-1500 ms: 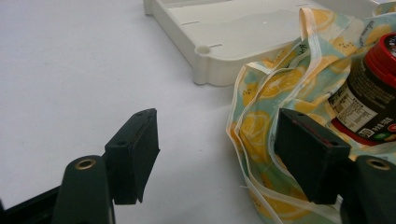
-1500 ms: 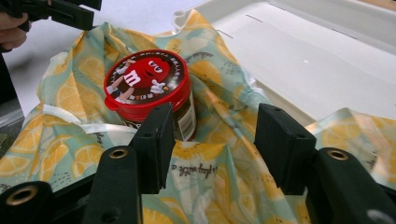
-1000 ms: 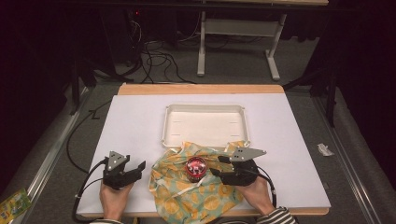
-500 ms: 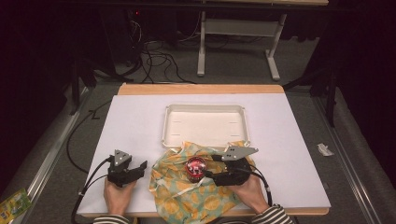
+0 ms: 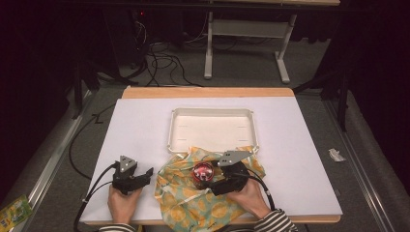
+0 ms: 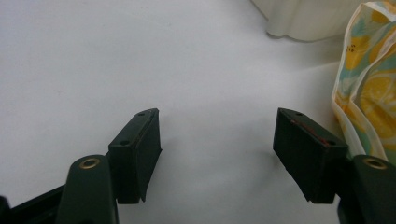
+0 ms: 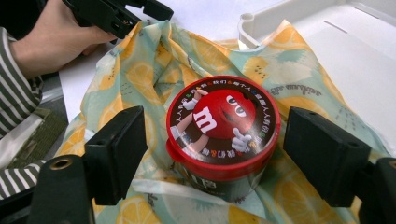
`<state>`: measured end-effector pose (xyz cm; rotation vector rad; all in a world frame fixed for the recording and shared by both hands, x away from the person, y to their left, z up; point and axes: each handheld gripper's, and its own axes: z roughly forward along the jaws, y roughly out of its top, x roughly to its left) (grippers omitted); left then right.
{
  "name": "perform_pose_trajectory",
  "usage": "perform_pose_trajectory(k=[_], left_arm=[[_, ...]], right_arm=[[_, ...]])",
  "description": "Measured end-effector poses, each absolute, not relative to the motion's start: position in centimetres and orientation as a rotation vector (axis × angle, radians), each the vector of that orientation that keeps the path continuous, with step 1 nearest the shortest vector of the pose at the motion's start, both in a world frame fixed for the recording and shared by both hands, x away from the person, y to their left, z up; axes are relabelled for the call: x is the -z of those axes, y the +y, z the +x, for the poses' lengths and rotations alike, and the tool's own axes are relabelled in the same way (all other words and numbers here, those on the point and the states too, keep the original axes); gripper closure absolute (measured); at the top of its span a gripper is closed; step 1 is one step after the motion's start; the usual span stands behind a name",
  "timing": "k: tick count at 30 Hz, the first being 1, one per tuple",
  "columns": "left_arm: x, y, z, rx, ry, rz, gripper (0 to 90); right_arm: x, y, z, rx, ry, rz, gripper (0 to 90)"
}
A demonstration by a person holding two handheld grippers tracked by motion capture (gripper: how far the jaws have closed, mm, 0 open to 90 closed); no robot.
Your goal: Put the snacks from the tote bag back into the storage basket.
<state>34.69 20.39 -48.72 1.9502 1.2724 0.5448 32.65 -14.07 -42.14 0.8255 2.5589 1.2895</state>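
A round red-lidded candy tub (image 7: 224,123) stands upright on a yellow-and-teal lemon-print cloth bag (image 7: 140,70) at the table's near edge. My right gripper (image 7: 214,126) is open. Its jaws have just been opening and now stand on either side of the tub with a gap at each pad. From above, the tub (image 5: 203,171) sits in the middle of the bag (image 5: 186,203), with the right gripper (image 5: 211,180) reaching in from its right. My left gripper (image 5: 147,175) rests open on the white table left of the bag, nothing between its fingers (image 6: 140,140).
A shallow white tray (image 5: 170,135) lies just behind the bag, and the bag's far edge laps onto its near rim. The bag's edge (image 6: 371,93) lies close beside the left gripper's right jaw. A hand in a striped sleeve (image 7: 51,42) holds the other gripper.
My right hand has shifted a little to the left, toward the tub. The tub and the left gripper have stayed where they were.
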Motion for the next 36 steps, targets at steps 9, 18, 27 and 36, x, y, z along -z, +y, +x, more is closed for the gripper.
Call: perform_pose_trajectory(k=[9, 18, 27, 36], left_arm=[[48.7, 20.4, 34.6, -0.548, 1.265, 1.943, 32.0], [48.7, 20.4, 34.6, -0.541, 1.261, 1.948, 32.2], [48.8, 20.4, 34.7, -0.523, 1.259, 1.954, 32.3], [48.8, 20.4, 34.8, -0.515, 1.253, 1.955, 34.6]], right_arm=[[42.9, -12.9, 33.3, -1.217, 2.588, 0.837, 18.6], [43.9, -12.0, 34.0, -1.182, 2.6, 0.834, 18.8], [44.3, -11.5, 34.0, -1.128, 2.588, 0.841, 24.2], [44.0, -11.3, 33.2, -1.072, 2.565, 0.778, 25.8]])
